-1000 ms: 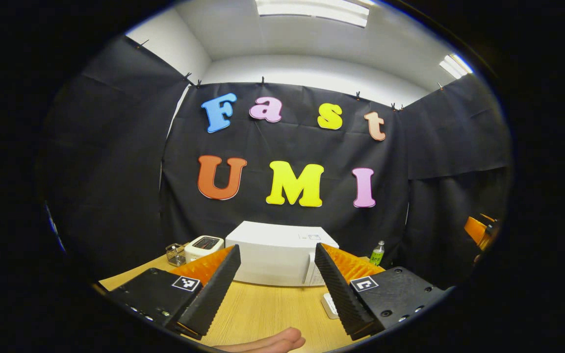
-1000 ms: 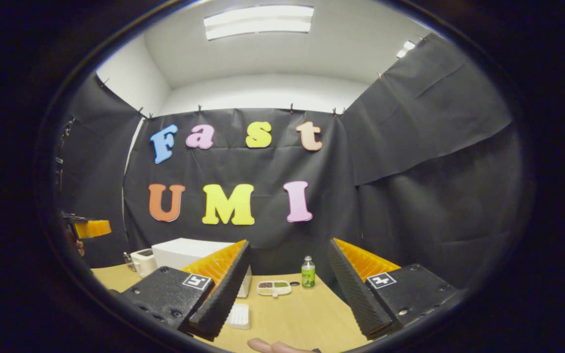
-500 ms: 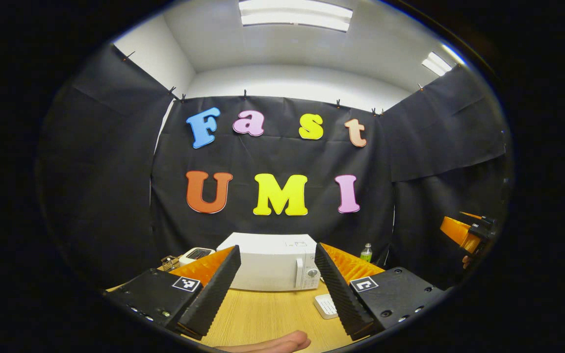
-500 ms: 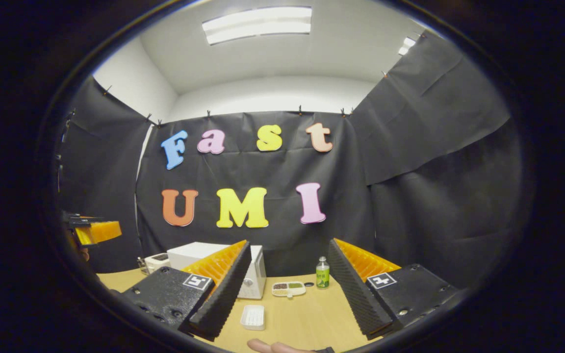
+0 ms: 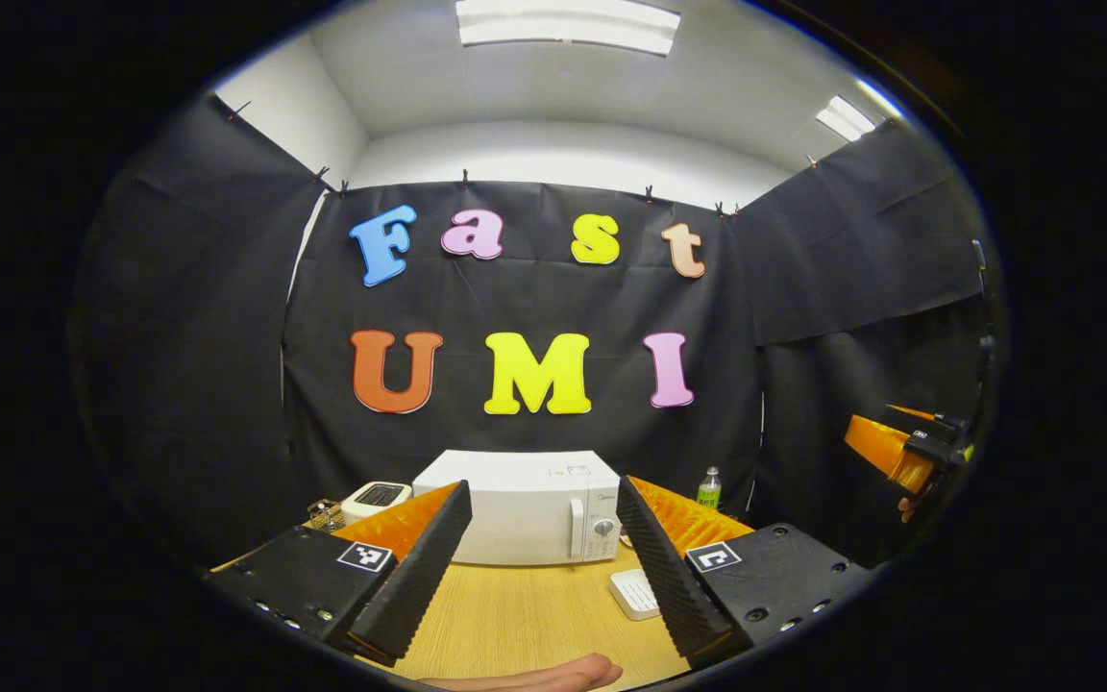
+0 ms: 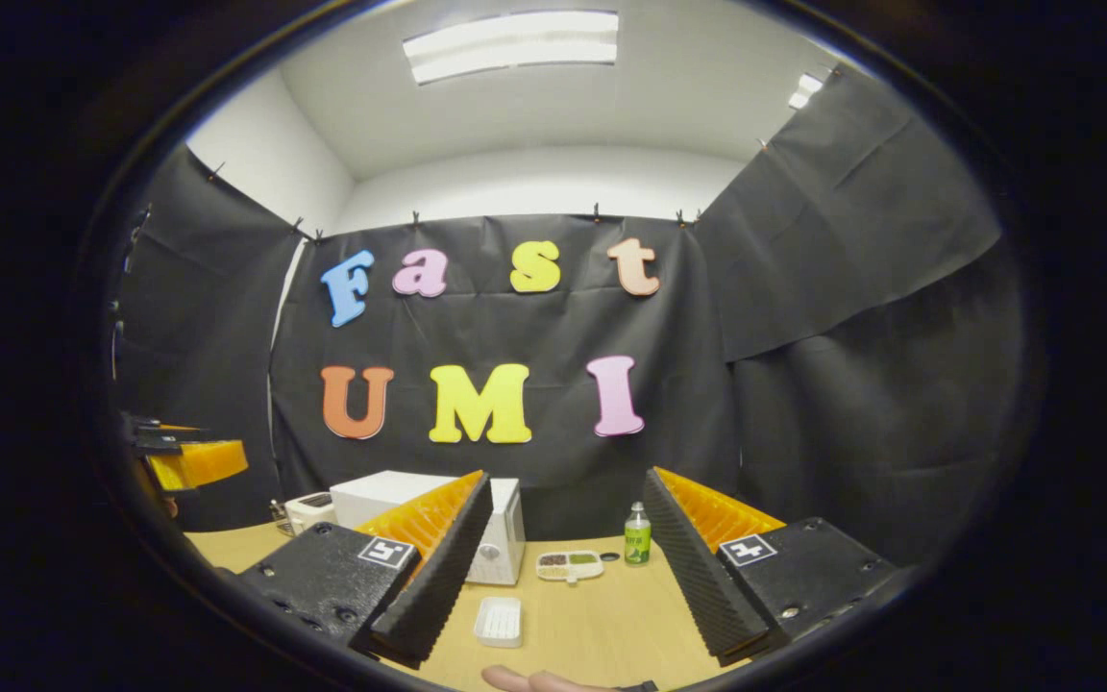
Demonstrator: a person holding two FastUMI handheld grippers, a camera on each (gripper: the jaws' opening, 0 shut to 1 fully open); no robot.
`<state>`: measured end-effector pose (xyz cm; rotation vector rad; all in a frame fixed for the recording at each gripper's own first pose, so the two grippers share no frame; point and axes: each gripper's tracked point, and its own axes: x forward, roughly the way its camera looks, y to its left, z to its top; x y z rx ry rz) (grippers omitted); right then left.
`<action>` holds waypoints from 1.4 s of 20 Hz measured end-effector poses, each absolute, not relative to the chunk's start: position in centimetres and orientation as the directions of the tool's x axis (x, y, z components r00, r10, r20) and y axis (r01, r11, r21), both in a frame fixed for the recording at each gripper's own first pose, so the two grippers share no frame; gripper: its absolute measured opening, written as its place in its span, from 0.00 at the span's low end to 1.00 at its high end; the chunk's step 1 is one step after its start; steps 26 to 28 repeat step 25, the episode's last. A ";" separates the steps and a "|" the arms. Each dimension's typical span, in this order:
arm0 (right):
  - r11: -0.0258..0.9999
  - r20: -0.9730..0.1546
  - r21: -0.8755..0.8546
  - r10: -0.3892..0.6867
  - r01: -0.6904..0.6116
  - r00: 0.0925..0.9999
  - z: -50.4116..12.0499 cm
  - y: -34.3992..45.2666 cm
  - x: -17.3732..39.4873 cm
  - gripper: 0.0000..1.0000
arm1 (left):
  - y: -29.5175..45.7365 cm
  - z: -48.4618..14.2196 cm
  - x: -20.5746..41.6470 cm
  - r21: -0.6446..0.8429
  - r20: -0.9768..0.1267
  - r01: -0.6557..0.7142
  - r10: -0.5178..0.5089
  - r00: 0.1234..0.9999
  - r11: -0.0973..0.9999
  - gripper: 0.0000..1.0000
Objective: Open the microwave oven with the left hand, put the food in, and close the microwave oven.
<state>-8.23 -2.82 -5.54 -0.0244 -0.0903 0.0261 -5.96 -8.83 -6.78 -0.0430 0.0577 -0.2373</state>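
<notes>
While microwave [image 5: 525, 506] door's closed, L claw [image 5: 544, 567] & R claw [image 6: 563, 577] both gape wide, empty.

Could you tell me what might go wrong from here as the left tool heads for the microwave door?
1. The left tool is open and well short of the microwave, whose door is shut; its slim handle beside the dial panel could be missed.
2. A small white tray lies on the table in front, so a low approach could knock it.
3. The food tray beside the bottle may tip it.
</notes>
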 end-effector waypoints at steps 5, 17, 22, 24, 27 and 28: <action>0.999 0.070 -0.027 0.024 -0.022 0.997 -6.3 -2.5 -7.9 0.91 | -7.7 -7.3 -5.9 0.009 -0.055 0.183 -0.182 0.982 0.983 0.95; 0.999 0.064 -0.002 0.033 -0.033 0.997 -7.1 -1.8 -7.8 0.91 | -6.4 -8.9 -6.1 -0.015 -0.087 0.164 -0.165 0.982 0.986 0.96; 0.999 0.082 0.000 0.041 -0.041 0.996 -6.7 -1.2 -8.0 0.91 | -4.9 -9.2 -6.5 -0.046 -0.096 0.137 -0.141 0.985 0.989 0.96; 0.999 0.082 -0.003 0.048 -0.048 0.995 -6.9 -0.8 -8.1 0.91 | -4.6 -9.1 -6.5 -0.046 -0.093 0.129 -0.133 0.987 0.991 0.96; 0.999 0.080 -0.005 0.052 -0.052 0.995 -7.0 -0.6 -8.2 0.91 | -4.6 -9.2 -6.4 -0.046 -0.093 0.128 -0.132 0.987 0.991 0.96; 0.999 0.080 -0.005 0.052 -0.052 0.995 -7.0 -0.6 -8.2 0.91 | -4.6 -9.2 -6.4 -0.046 -0.093 0.128 -0.132 0.987 0.991 0.96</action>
